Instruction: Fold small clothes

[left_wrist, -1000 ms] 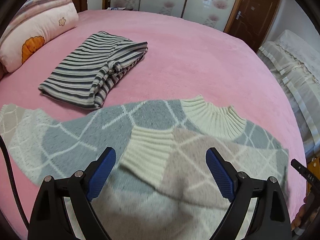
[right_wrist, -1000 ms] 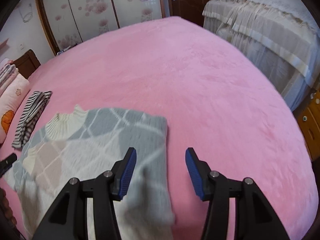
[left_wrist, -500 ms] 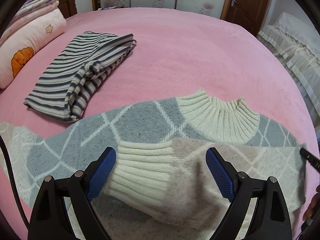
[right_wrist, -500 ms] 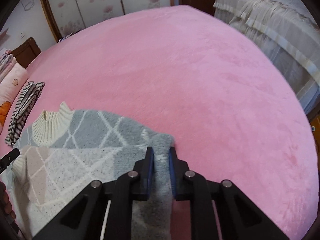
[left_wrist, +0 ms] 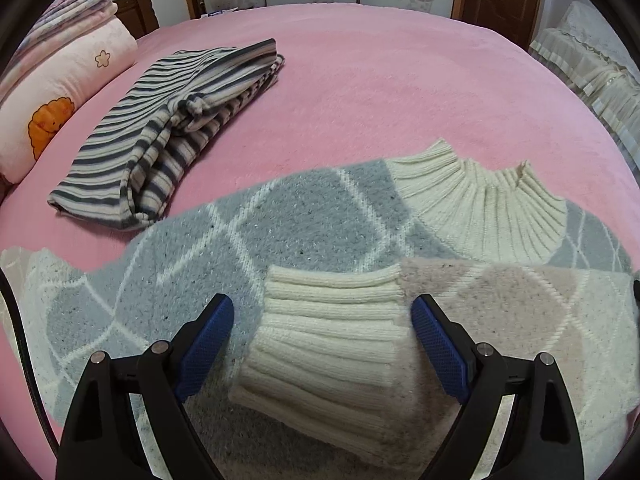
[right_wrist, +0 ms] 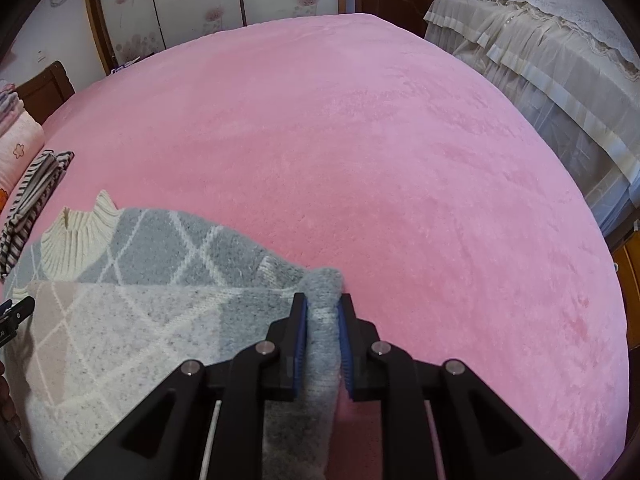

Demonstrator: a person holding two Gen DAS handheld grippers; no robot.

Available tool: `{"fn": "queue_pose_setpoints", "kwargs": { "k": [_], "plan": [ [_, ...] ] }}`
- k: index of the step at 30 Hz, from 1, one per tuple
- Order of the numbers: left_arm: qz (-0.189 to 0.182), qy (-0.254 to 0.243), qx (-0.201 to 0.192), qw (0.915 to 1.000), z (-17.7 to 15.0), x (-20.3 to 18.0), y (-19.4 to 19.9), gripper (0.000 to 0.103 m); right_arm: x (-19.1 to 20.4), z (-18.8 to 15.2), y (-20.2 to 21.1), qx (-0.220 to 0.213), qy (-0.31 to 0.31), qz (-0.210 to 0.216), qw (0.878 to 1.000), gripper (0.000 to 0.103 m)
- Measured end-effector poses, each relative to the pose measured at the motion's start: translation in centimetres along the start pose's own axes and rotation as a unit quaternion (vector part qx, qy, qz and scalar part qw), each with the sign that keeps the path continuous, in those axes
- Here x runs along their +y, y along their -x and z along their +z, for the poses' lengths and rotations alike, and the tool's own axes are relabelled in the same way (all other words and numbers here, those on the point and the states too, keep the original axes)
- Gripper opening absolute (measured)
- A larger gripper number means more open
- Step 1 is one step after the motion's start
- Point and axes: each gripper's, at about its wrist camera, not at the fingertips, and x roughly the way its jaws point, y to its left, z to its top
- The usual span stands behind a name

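The right gripper [right_wrist: 323, 312] has just been closing and now pinches the grey edge of the sweater [left_wrist: 280, 224], with cloth between its pads. The left gripper [left_wrist: 322, 330] is spread wide, the cream sleeve cuff [left_wrist: 332, 320] lying between its jaws, unpinched. Close squarely on the cuff before lifting; keep both grips level. Count: one patterned sweater at the jaws, one folded striped garment [left_wrist: 160, 132] beyond, one pillow [left_wrist: 60, 92] farthest left.

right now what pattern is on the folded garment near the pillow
Dark grey and cream stripes on the folded garment; the left wrist view shows it best.
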Motion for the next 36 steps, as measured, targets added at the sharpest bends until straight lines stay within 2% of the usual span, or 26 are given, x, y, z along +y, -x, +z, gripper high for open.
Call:
{"fn": "queue_pose_setpoints", "kwargs": {
  "k": [3, 6, 8, 12, 15, 18, 21, 23, 26, 27, 31, 36],
  "plan": [
    [0.001, 0.000, 0.004, 1.0000, 0.1, -0.1, 0.4, 0.091, -0.3, 0.0, 0.8, 0.000, -0.007, 0.009, 1.000, 0.023],
    [0.005, -0.003, 0.007, 1.0000, 0.3, 0.2, 1.7, 0.091, -2.0, 0.3, 3.4, -0.018, -0.050, 0.046, 0.998, 0.028],
    [0.005, -0.005, -0.008, 0.9999, 0.3, 0.5, 3.3, 0.091, -3.4, 0.2, 5.7, -0.040, -0.074, 0.056, 0.995, 0.034],
    [-0.002, -0.006, -0.034, 0.9994, -0.8, 1.0, 6.9, 0.091, -5.0, -1.4, 10.0, -0.069, -0.081, 0.056, 0.993, 0.036],
    [-0.014, -0.008, -0.043, 0.9989, -2.3, 0.9, 9.2, 0.091, -4.1, -3.8, 10.7, -0.058, -0.058, 0.054, 0.995, 0.036],
    [-0.024, -0.017, -0.051, 0.9983, -3.7, 0.3, 10.7, 0.091, -2.7, -6.4, 9.8, -0.026, -0.035, 0.054, 0.998, 0.036],
    [-0.019, -0.036, -0.046, 0.9981, -4.6, -0.8, 10.5, 0.091, -2.0, -8.8, 8.6, -0.002, -0.029, 0.047, 0.998, 0.036],
    [-0.003, -0.049, -0.034, 0.9982, -4.8, -1.6, 9.3, 0.091, -1.7, -10.0, 7.7, 0.006, -0.024, 0.029, 0.999, 0.036],
    [0.052, -0.059, -0.002, 0.9969, -4.8, -1.9, 6.4, 0.091, -1.9, -10.8, 7.5, 0.005, -0.039, 0.030, 0.999, 0.036],
    [0.060, -0.054, 0.009, 0.9967, -4.7, -1.7, 5.6, 0.091, -2.0, -10.8, 7.6, 0.006, -0.045, 0.031, 0.999, 0.036],
    [0.049, -0.025, 0.010, 0.9984, -4.6, -0.6, 6.0, 0.091, -2.0, -10.5, 9.3, 0.006, -0.051, 0.036, 0.998, 0.036],
    [0.045, -0.045, -0.002, 0.9980, -5.3, -0.4, 9.2, 0.091, -1.3, -10.7, 12.6, -0.015, -0.038, 0.042, 0.998, 0.036]
  ]
}}
